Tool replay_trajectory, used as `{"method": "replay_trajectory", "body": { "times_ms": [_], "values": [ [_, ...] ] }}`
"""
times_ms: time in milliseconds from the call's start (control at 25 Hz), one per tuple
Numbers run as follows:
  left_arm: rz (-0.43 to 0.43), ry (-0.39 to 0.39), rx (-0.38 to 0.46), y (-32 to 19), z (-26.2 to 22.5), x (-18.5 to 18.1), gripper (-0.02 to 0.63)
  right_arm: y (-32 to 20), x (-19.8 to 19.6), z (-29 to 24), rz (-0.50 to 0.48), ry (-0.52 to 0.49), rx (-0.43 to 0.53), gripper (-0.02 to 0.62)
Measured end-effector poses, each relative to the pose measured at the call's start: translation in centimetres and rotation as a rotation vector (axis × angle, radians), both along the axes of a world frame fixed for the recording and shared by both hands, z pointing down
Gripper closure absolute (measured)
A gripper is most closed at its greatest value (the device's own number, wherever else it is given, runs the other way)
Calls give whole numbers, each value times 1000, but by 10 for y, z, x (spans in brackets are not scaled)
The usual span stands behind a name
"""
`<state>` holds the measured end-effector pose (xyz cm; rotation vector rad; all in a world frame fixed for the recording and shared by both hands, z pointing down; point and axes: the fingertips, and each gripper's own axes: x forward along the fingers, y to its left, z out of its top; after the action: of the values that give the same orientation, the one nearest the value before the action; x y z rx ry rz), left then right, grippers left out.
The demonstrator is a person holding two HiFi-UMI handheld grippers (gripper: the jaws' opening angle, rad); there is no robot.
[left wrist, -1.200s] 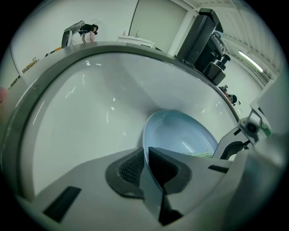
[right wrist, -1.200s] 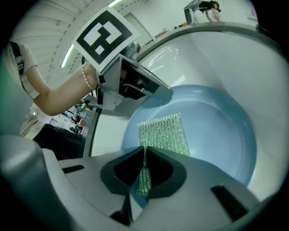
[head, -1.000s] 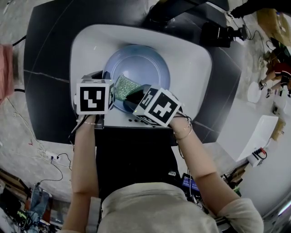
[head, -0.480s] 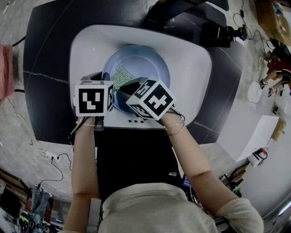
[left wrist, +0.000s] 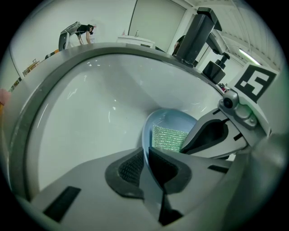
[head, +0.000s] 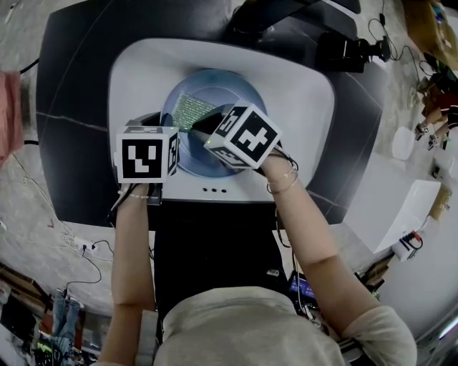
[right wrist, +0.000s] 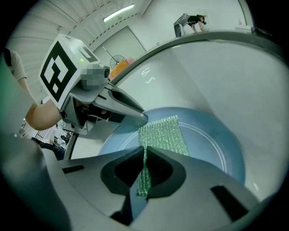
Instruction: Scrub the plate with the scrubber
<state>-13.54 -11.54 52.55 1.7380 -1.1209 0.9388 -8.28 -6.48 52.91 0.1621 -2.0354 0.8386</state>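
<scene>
A pale blue plate point(head: 236, 96) lies tilted in the white sink point(head: 300, 93). My left gripper point(head: 169, 134) is shut on the plate's left rim; in the left gripper view the rim point(left wrist: 145, 149) runs between the two pads. My right gripper point(head: 202, 123) is shut on a green mesh scrubber point(head: 189, 111), which lies flat on the plate's inner face. In the right gripper view the scrubber point(right wrist: 162, 135) spreads over the plate point(right wrist: 212, 140) ahead of the jaws, with the left gripper point(right wrist: 131, 113) just beyond it. The left gripper view shows the scrubber point(left wrist: 168, 137) and the right gripper point(left wrist: 216, 135) over the plate.
The sink is set in a black counter point(head: 71, 107). A dark faucet point(head: 272, 18) stands at the sink's far side. Overflow holes point(head: 213, 190) mark the near wall. Cables and small items lie on the floor to the right.
My right gripper has slid the scrubber away from the near rim, up across the plate toward its far left part. The left gripper and the plate have stayed put.
</scene>
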Motion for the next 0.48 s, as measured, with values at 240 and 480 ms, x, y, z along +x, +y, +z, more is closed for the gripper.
{"method": "replay_trajectory", "body": {
  "times_ms": [240,480],
  "values": [
    [3,6,-10,2,1,0,557,-11,7,4,19,1,11,566],
    [3,4,-17,3,1,0,557,-31,24,12,94,32,18,566]
  ]
}}
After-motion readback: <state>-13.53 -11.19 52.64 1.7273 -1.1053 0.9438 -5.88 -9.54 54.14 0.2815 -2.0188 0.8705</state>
